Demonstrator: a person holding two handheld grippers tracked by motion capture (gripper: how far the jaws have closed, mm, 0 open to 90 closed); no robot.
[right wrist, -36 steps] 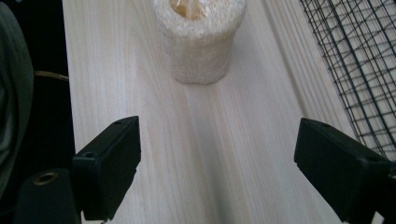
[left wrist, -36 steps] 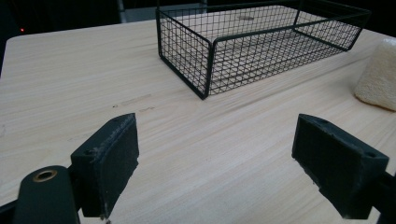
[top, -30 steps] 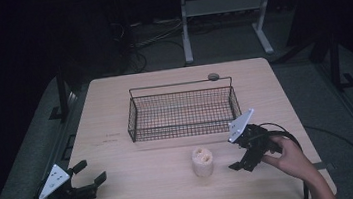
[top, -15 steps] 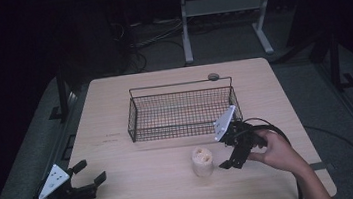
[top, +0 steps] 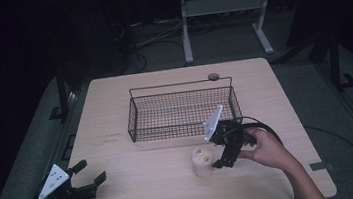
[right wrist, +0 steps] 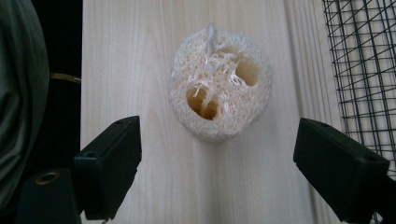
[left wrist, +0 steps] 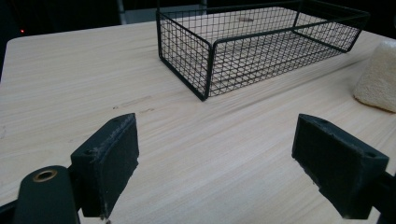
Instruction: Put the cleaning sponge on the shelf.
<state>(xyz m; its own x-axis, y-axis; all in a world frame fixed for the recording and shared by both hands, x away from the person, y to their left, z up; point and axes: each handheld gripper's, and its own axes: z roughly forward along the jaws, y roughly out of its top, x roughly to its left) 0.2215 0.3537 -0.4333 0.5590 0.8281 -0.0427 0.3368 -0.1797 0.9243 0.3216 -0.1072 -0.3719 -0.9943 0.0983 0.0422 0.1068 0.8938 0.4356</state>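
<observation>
Loofah [top: 202,158] upright, right tongs [top: 219,153] tilted down beside it, jaws apart

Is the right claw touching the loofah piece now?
Apart. In the right gripper view the loofah piece stands on the table beyond the open right claw, and bare wood shows between it and both jaws.

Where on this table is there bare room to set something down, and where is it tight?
Free: the wide strip between the left gripper and the loofah, the tabletop left of the basket, and the basket's floor. Tight: the gap between the loofah and the basket's near wall, where the open right gripper hangs beside the loofah.
</observation>
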